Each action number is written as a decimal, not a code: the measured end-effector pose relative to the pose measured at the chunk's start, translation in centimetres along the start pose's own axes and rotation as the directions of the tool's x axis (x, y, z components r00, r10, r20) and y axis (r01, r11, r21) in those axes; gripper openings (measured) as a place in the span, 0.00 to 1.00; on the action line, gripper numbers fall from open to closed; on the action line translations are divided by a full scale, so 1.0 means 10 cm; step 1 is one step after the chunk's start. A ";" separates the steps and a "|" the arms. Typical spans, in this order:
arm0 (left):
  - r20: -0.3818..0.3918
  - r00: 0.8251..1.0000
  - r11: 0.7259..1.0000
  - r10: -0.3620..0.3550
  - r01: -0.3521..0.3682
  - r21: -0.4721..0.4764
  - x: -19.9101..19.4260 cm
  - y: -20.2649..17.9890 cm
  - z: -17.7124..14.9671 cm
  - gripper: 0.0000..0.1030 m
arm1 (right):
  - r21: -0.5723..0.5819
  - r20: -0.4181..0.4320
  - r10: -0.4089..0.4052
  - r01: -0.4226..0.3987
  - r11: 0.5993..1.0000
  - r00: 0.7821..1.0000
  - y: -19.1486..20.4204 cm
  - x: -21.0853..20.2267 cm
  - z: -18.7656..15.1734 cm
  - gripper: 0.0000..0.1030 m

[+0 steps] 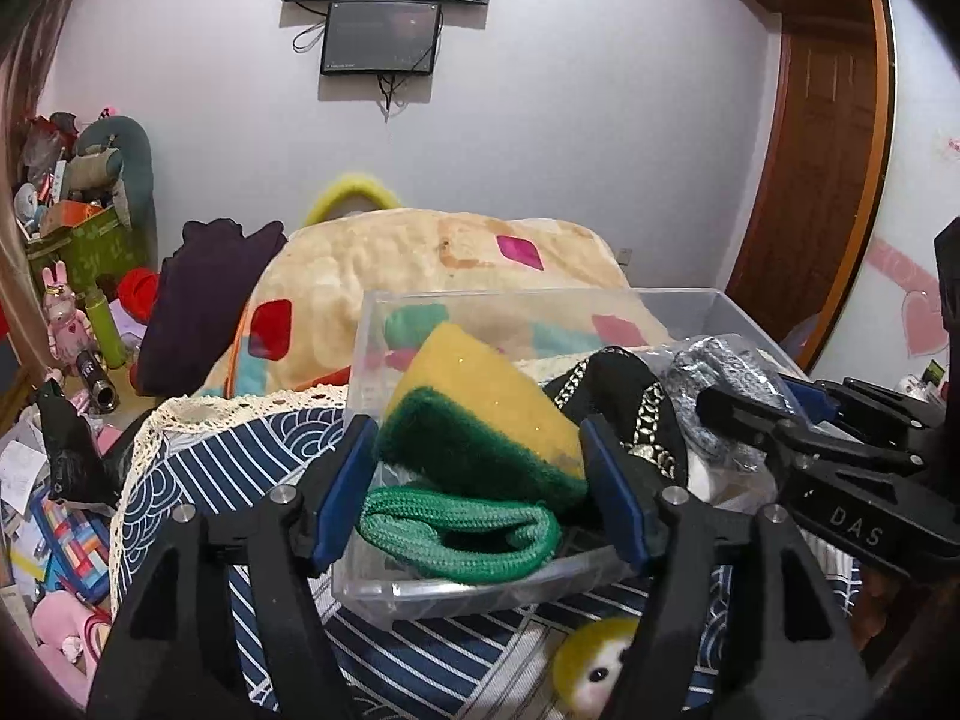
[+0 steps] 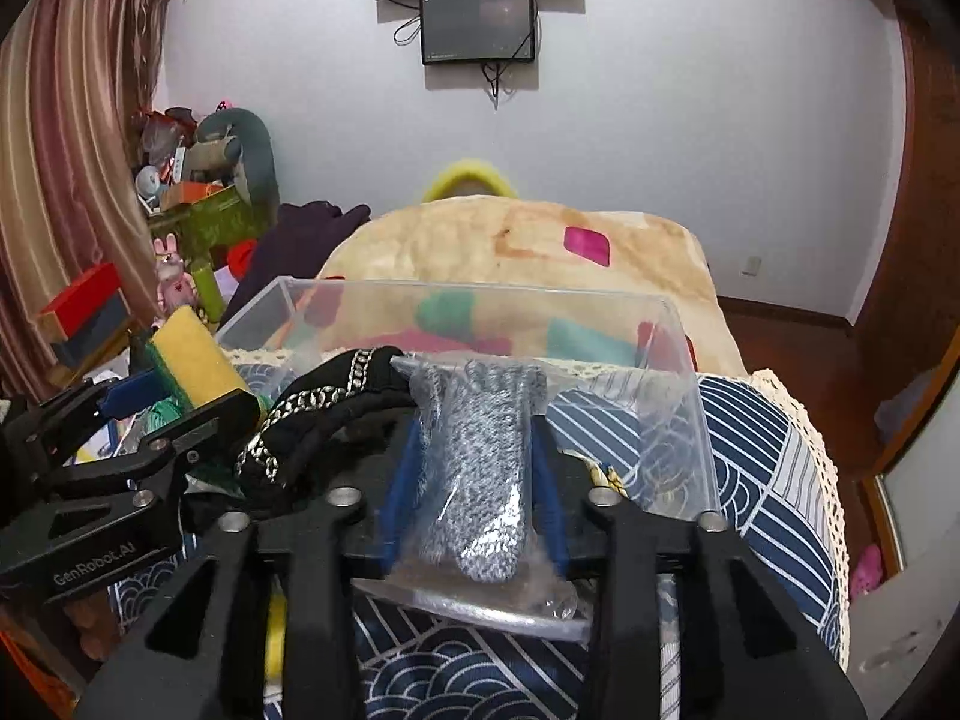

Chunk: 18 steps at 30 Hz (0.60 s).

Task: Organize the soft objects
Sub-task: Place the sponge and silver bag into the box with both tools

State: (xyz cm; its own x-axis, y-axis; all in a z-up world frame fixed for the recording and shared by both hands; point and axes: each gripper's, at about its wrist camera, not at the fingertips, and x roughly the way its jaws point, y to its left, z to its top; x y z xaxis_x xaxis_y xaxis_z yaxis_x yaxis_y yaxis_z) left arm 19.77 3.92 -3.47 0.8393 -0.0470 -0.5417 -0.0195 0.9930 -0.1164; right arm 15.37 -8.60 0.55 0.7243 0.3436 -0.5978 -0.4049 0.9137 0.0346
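Clear plastic box on the blue patterned cloth holds a black chain-trimmed fabric piece and a green knitted band. Left hand-held gripper squeezes a yellow-and-green sponge over it. Right hand-held gripper pinches a bagged grey speckled knit glove. Both look nearly put away.

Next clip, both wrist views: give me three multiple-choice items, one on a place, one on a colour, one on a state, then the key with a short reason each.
1. Where does the green knitted band lie?
A. Inside the clear plastic box
B. On the floor
C. On the wall screen

2. What colours is the sponge held by the left gripper?
A. Pink and white
B. Yellow and green
C. All blue

3. What is the right gripper doing?
A. Open over nothing
B. Holding the black band
C. Shut on the bagged grey gloves

Key: 1 A, the band sits behind the box's near wall. 2 B, yellow foam with a green scrub layer. 3 C, both blue pads press the bag's sides.
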 end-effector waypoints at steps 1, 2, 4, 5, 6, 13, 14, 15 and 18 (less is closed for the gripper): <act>-0.004 1.000 1.000 -0.005 0.005 0.004 -0.01 0.00 0.00 0.69 | -0.002 0.005 -0.006 0.006 1.000 1.000 0.00 -0.02 0.00 0.49; -0.007 1.000 1.000 -0.008 0.008 0.008 -0.02 -0.01 -0.01 0.70 | -0.007 0.014 -0.015 0.015 1.000 1.000 0.00 -0.05 0.00 0.50; -0.009 1.000 1.000 -0.005 0.005 0.019 -0.06 -0.02 -0.02 0.70 | -0.022 0.024 -0.020 0.020 1.000 1.000 0.01 -0.10 -0.01 0.51; -0.007 1.000 1.000 -0.006 0.006 0.022 -0.08 -0.02 -0.02 0.71 | -0.030 0.028 -0.021 0.022 0.999 0.999 0.02 -0.13 -0.01 0.51; -0.005 1.000 1.000 -0.008 0.008 0.025 -0.11 -0.02 -0.03 0.71 | -0.036 0.033 -0.024 0.025 0.999 0.999 0.02 -0.17 -0.01 0.52; 0.021 0.999 0.999 -0.033 0.032 0.012 -0.38 -0.01 -0.05 0.73 | -0.031 0.130 -0.016 0.020 0.999 0.991 0.05 -0.50 -0.06 0.63; 0.027 0.999 0.999 -0.034 0.034 0.011 -0.43 -0.01 -0.06 0.74 | -0.030 0.141 -0.011 0.015 0.999 0.990 0.06 -0.54 -0.08 0.63; 0.034 0.999 0.999 -0.033 0.033 0.012 -0.48 -0.01 -0.08 0.75 | -0.029 0.149 -0.004 0.008 1.000 0.989 0.06 -0.58 -0.09 0.63; 0.050 0.999 1.000 -0.018 0.017 0.024 -0.60 -0.01 -0.16 0.78 | -0.035 0.162 0.010 -0.005 0.999 0.987 0.07 -0.68 -0.19 0.63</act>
State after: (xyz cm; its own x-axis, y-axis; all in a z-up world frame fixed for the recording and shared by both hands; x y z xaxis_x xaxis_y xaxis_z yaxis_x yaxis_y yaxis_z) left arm 13.85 3.96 -1.49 0.8656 -0.0593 -0.4972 0.0076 0.9944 -0.1055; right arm 9.06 -10.70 3.11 0.8010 0.3836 -0.4596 -0.4274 0.9040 0.0096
